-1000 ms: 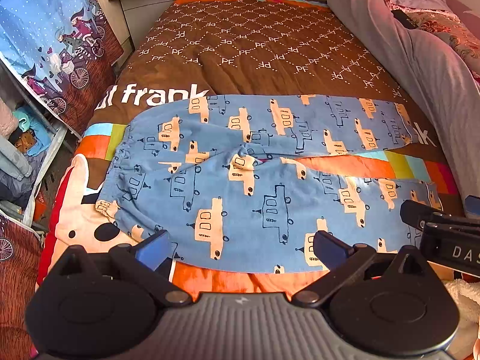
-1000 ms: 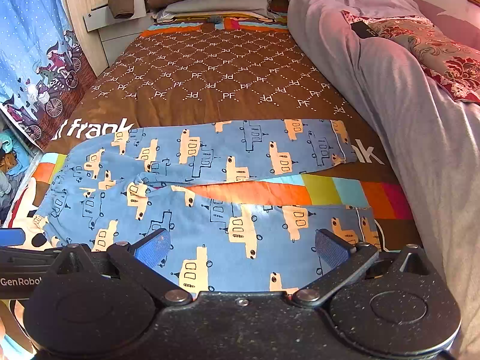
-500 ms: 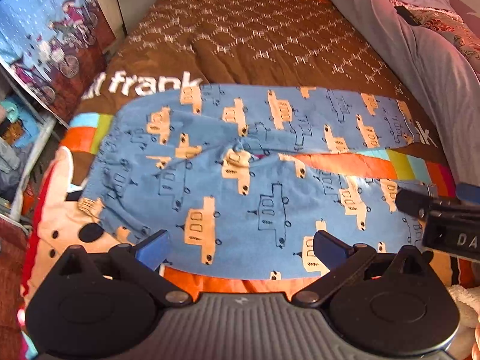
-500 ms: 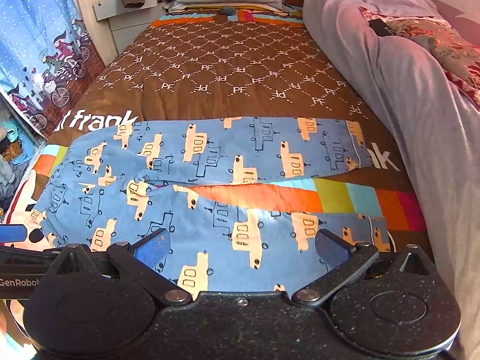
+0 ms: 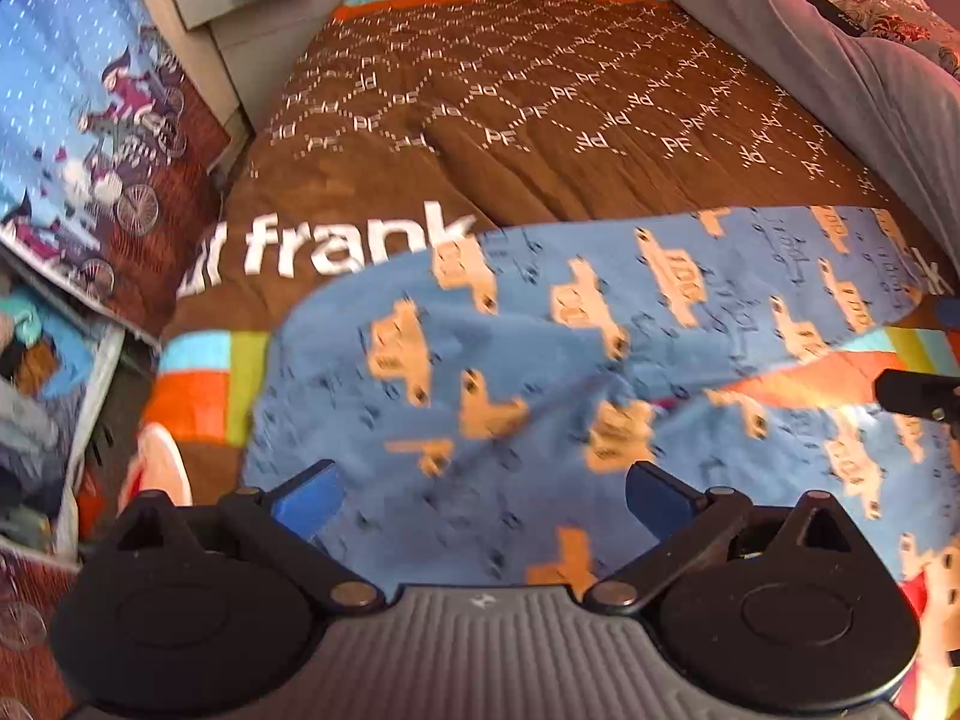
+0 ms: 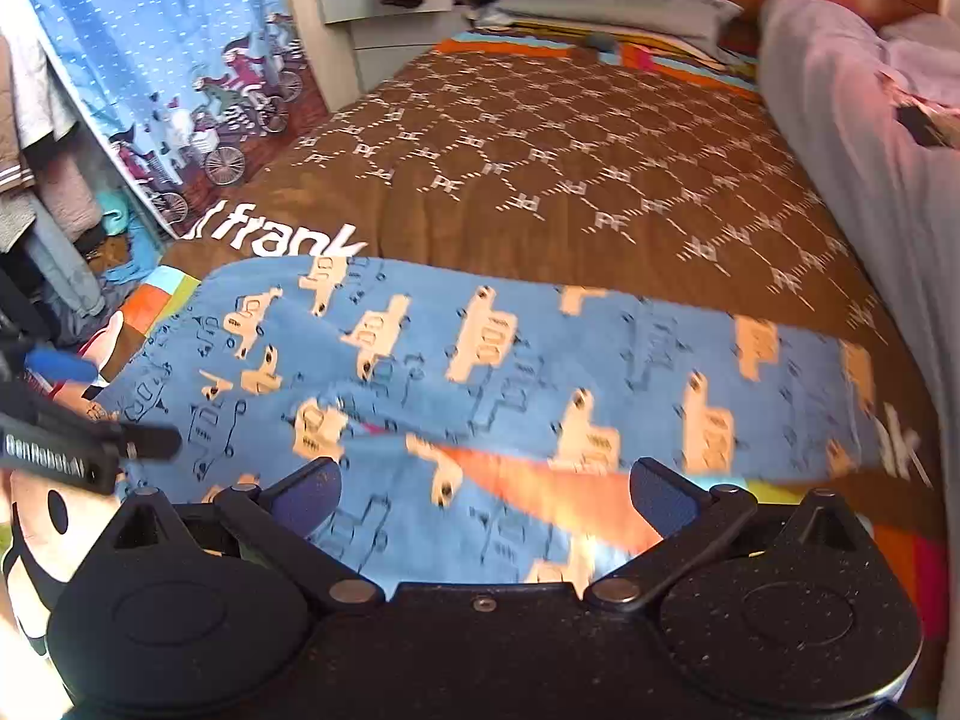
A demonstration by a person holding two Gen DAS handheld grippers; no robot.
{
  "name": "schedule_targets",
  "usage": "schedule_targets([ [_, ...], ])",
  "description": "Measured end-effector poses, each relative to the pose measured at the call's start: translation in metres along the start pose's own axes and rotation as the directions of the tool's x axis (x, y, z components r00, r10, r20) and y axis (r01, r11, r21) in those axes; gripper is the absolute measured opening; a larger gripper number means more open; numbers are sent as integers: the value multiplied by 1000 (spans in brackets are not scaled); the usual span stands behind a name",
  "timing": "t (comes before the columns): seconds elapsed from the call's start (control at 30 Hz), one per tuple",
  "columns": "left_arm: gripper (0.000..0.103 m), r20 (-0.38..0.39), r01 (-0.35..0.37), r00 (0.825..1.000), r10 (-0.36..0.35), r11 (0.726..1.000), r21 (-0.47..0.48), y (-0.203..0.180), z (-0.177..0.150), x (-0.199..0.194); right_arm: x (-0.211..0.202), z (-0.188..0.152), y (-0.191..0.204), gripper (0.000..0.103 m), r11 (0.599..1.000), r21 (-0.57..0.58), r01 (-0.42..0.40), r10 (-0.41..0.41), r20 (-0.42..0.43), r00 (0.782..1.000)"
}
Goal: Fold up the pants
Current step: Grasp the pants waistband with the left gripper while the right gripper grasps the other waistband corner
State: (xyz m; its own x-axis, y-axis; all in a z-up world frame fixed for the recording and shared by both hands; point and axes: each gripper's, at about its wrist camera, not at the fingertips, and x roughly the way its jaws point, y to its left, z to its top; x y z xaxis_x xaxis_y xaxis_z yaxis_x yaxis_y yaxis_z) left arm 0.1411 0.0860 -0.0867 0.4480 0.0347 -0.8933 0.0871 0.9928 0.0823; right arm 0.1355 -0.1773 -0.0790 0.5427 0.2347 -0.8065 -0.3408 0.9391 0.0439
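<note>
- We see the bed (image 6: 540,150) with its brown cover filling the upper middle of both views.
- We see the blue pants (image 5: 540,360) spread flat across the frame's middle, legs running right.
- Our left gripper (image 5: 477,495) sits bottom centre, jaws wide, holding nothing.
- Our right gripper (image 6: 483,495) likewise gapes empty above the pants.

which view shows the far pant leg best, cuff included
The right wrist view: the far leg runs from seat to cuff near the blanket's white lettering. In the left wrist view the same leg is blurrier and its cuff crowds the frame's right edge.
</note>
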Motion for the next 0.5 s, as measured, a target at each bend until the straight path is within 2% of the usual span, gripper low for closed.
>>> schedule_targets([
  [0.13, 103, 44, -16, 999, 14, 999, 34, 32, 22, 31, 24, 18, 1, 102, 997, -78, 8, -6, 24, 1000],
  [0.2, 103, 70, -17, 997, 14, 999, 37, 50, 32, 47, 36, 27, 0, 102, 994, -109, -19, 23, 31, 999],
  [0.37, 102, 56, 1, 998, -8, 994, 113, 81, 51, 85, 70, 55, 3, 102, 971, -204, -124, 131, 20, 991],
  [0.5, 102, 56, 34, 997, -44, 986, 164, 100, 62, 103, 97, 78, 1, 102, 960, -245, -136, 139, -8, 990],
])
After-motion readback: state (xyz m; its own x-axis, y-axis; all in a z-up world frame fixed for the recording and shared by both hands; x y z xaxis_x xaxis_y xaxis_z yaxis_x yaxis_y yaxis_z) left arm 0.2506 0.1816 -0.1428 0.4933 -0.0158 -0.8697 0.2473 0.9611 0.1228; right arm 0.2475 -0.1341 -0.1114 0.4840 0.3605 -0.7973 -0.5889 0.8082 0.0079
